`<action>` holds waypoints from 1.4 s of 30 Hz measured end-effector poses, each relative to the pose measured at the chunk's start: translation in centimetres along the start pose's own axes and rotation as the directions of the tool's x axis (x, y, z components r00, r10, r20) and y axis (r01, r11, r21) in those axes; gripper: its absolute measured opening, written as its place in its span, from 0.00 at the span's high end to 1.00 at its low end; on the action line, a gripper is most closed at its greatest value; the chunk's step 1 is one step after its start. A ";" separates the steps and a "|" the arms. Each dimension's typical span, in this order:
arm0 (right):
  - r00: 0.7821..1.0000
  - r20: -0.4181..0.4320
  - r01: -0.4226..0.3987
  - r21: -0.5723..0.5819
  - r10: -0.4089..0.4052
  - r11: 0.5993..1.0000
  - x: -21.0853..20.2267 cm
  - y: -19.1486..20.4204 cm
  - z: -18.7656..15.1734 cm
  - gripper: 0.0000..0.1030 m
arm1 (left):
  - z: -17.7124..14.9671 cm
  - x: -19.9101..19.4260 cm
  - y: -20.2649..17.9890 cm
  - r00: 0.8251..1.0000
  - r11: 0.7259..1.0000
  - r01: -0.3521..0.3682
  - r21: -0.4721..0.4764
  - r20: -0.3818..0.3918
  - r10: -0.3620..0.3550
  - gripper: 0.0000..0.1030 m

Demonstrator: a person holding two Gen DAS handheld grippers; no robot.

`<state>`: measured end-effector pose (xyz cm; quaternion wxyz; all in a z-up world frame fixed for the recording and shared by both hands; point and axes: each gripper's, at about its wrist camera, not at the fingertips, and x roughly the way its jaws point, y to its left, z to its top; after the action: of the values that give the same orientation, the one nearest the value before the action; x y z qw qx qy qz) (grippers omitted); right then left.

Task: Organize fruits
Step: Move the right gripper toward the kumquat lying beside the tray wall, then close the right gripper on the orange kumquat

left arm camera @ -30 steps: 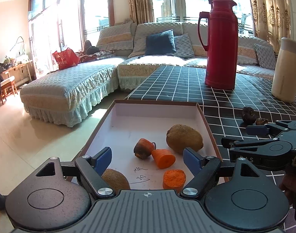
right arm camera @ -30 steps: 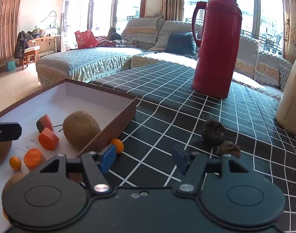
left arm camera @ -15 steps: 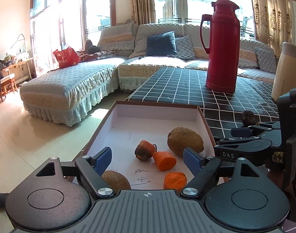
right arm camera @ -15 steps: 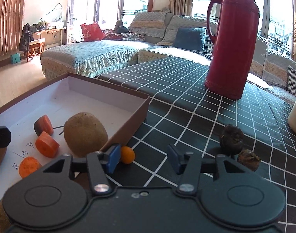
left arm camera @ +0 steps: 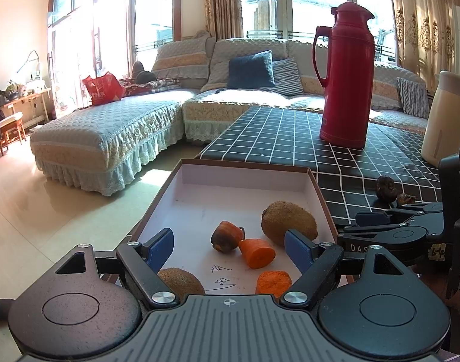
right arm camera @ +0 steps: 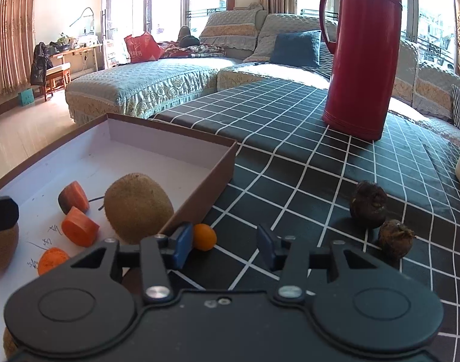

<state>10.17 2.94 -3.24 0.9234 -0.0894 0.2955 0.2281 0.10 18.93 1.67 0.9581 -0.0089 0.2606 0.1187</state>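
A shallow brown box (left arm camera: 316, 187) (right arm camera: 221, 169) with a white floor holds two kiwis (left arm camera: 288, 223) (right arm camera: 138, 206) (left arm camera: 181, 282) and three carrot pieces (left arm camera: 257, 253) (right arm camera: 79, 226). My left gripper (left arm camera: 230, 249) hovers open over the box's near end, nothing between its fingers. A small orange fruit (right arm camera: 204, 236) lies on the checked cloth just outside the box wall. My right gripper (right arm camera: 224, 246) is low over the cloth with the fruit beside its left finger; its jaws are closing and no pad presses on it. Two dark shrivelled fruits (right arm camera: 368, 203) (right arm camera: 394, 239) (left arm camera: 386, 187) lie to the right.
A tall red thermos (left arm camera: 347, 75) (right arm camera: 362, 54) stands further back on the black checked tablecloth (right arm camera: 290, 138). A cream flask (left arm camera: 444, 123) stands at the right edge. Beyond the table are sofas and a tiled floor on the left.
The right gripper's jaws have narrowed and it has drawn closer to the small orange fruit, coming forward beside the box. The left gripper has stayed put.
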 end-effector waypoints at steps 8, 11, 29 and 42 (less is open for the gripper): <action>1.000 0.000 -0.009 0.025 0.009 1.000 1.0 -0.6 0.5 0.55 | -0.2 0.0 -0.1 1.000 1.000 0.002 0.004 0.000 -0.002 0.22; 0.999 -0.028 -0.046 0.031 0.047 0.998 1.0 -1.2 0.5 0.55 | -0.1 0.0 0.0 1.000 1.000 0.003 0.000 -0.001 -0.003 0.22; 0.997 -0.012 -0.070 0.108 0.072 0.992 3.6 -3.3 1.5 0.53 | -0.1 0.1 -0.4 1.000 1.000 0.011 0.004 0.004 -0.011 0.22; 0.996 -0.025 -0.080 0.201 0.087 0.976 4.1 -4.1 1.4 0.67 | -0.2 0.2 -0.3 1.000 1.000 0.020 -0.001 -0.001 -0.020 0.22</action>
<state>15.72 1.26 -4.38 0.9123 0.0126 0.3358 0.2342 0.23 18.65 1.44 0.9590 -0.0119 0.2612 0.1094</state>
